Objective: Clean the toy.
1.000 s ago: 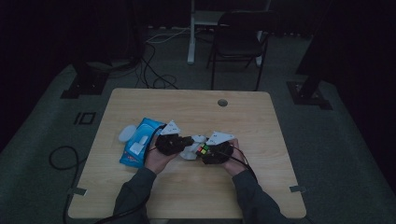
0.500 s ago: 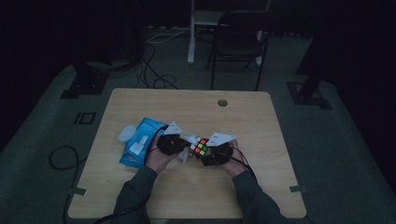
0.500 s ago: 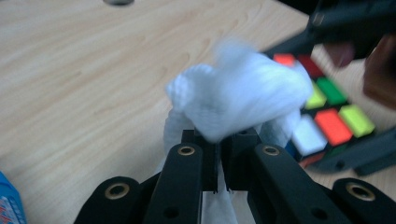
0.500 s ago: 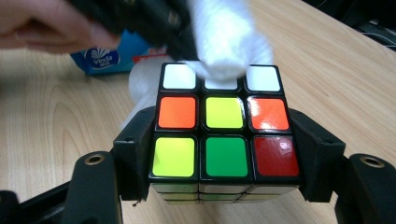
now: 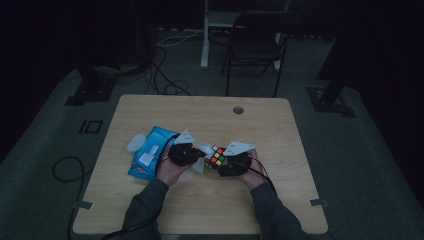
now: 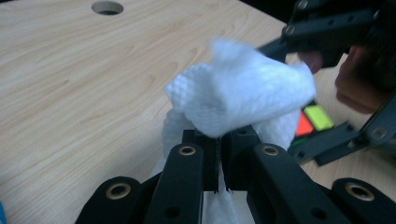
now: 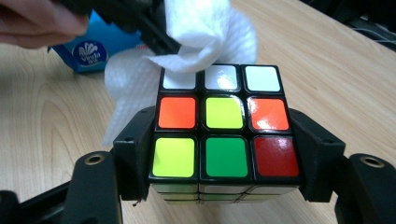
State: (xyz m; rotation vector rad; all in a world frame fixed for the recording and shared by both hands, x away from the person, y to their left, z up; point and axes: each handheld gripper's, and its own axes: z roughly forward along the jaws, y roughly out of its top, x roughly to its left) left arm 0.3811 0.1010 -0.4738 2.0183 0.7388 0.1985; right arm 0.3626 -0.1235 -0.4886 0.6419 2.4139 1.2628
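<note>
I watched both forearms come in from the near edge of the wooden table (image 5: 280,130) and meet at its middle, the hands level and turned toward each other. The left gripper (image 6: 218,140) had its jaws pinched tight on a crumpled white tissue (image 6: 243,93), which bunched up just past the tips and hung down between the jaws. The right gripper (image 7: 226,140) held a colour cube (image 7: 224,126) clamped by two opposite sides, one jaw on each, the jaws spread to the cube's width. The cube sat square between them, a face of white, orange, yellow, green and red tiles turned up toward that gripper's camera; being a cube, it had no long axis to speak of. The tissue lay over the far left corner of that face, touching the white row. Behind the left gripper, a blue tissue pack (image 5: 150,156) lay flat on the table.
</note>
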